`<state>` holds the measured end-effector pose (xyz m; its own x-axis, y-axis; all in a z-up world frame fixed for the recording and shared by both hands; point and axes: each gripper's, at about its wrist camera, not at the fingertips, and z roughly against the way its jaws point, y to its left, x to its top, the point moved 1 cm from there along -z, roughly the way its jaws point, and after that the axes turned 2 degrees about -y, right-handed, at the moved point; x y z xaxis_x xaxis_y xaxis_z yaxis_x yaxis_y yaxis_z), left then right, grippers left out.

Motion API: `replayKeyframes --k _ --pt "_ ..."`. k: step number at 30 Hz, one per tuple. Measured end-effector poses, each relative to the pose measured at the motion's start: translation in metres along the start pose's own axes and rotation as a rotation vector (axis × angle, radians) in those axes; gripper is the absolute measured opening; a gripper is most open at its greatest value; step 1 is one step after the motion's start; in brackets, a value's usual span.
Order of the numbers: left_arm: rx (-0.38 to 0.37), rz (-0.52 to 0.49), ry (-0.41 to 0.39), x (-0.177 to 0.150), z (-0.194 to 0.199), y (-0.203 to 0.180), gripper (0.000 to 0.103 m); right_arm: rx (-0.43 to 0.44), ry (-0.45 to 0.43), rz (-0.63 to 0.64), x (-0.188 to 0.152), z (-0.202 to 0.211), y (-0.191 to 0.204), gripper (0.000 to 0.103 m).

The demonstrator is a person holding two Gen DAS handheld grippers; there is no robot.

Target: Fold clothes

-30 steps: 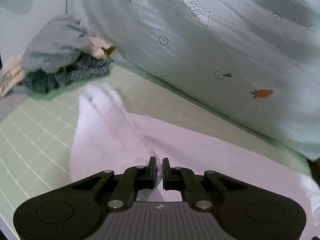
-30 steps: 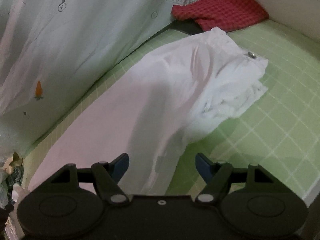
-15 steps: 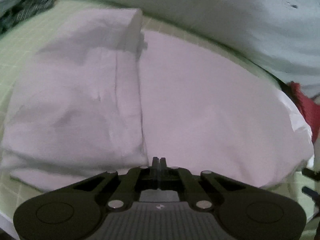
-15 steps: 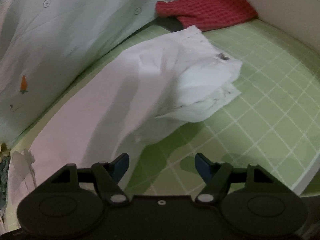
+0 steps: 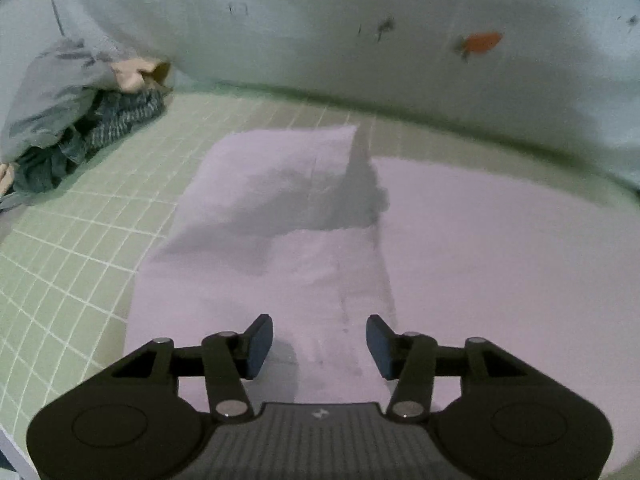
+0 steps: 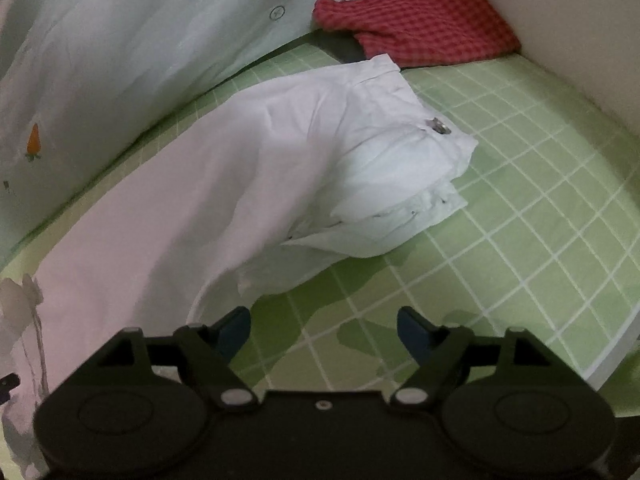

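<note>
White trousers (image 5: pixel 360 248) lie spread on the green checked sheet (image 5: pixel 80 240). In the left wrist view one leg end is folded over the other part, with a fold edge running away from me. My left gripper (image 5: pixel 319 344) is open and empty, just above the near edge of the white cloth. In the right wrist view the waist end of the trousers (image 6: pixel 360 160) is bunched, with a metal button (image 6: pixel 438 126) showing. My right gripper (image 6: pixel 323 330) is open and empty over the green sheet (image 6: pixel 520 220), just in front of the crumpled waist.
A pale quilt with carrot prints (image 5: pixel 360 32) runs along the far side; it also shows in the right wrist view (image 6: pixel 120 40). A heap of grey and dark clothes (image 5: pixel 68 108) lies at the far left. A red checked cloth (image 6: pixel 420 16) lies by the wall (image 6: pixel 560 20).
My left gripper was shut on the white cloth, carried it across, then opened and let it go. The right gripper stayed open and drew back a little from the waist end.
</note>
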<state>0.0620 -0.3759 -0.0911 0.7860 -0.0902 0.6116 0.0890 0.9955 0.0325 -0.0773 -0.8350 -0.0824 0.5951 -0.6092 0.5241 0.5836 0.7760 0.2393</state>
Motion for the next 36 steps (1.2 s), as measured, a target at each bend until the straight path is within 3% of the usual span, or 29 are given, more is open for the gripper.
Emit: replayKeyframes --k 4,7,9,10,11,18,23,25,29,36 --pt "-0.024 0.01 0.049 0.007 -0.027 0.001 0.053 -0.033 0.013 0.019 -0.005 0.0 0.002 0.081" --pt "-0.03 0.021 0.049 0.007 -0.035 0.002 0.058 -0.061 0.031 0.007 -0.011 -0.002 -0.001 0.081" --pt "-0.04 0.042 0.043 0.007 -0.037 0.006 0.056 -0.074 0.035 -0.009 -0.013 -0.001 -0.002 0.081" --pt "-0.042 0.046 0.042 0.008 -0.037 0.008 0.049 -0.078 0.03 -0.014 -0.014 0.0 -0.002 0.081" --pt "-0.039 0.046 0.04 0.008 -0.035 0.01 0.029 -0.081 0.026 -0.02 -0.014 0.002 -0.002 0.081" --pt "-0.087 0.093 0.05 0.014 -0.024 0.025 0.001 -0.079 -0.001 -0.045 -0.012 0.005 0.001 0.08" --pt "-0.201 0.122 0.011 0.022 0.009 0.015 0.001 -0.063 -0.021 -0.039 -0.005 0.004 0.0 0.079" --pt "-0.192 0.075 0.0 0.02 0.016 0.004 0.001 -0.057 -0.02 -0.046 -0.001 0.002 -0.002 0.078" --pt "-0.222 0.203 0.054 0.006 0.009 0.006 0.0 -0.045 -0.02 -0.046 0.005 -0.002 -0.008 0.078" --pt "-0.153 0.23 0.098 -0.014 -0.008 -0.003 0.005 -0.008 -0.03 -0.051 0.018 -0.007 -0.02 0.079"
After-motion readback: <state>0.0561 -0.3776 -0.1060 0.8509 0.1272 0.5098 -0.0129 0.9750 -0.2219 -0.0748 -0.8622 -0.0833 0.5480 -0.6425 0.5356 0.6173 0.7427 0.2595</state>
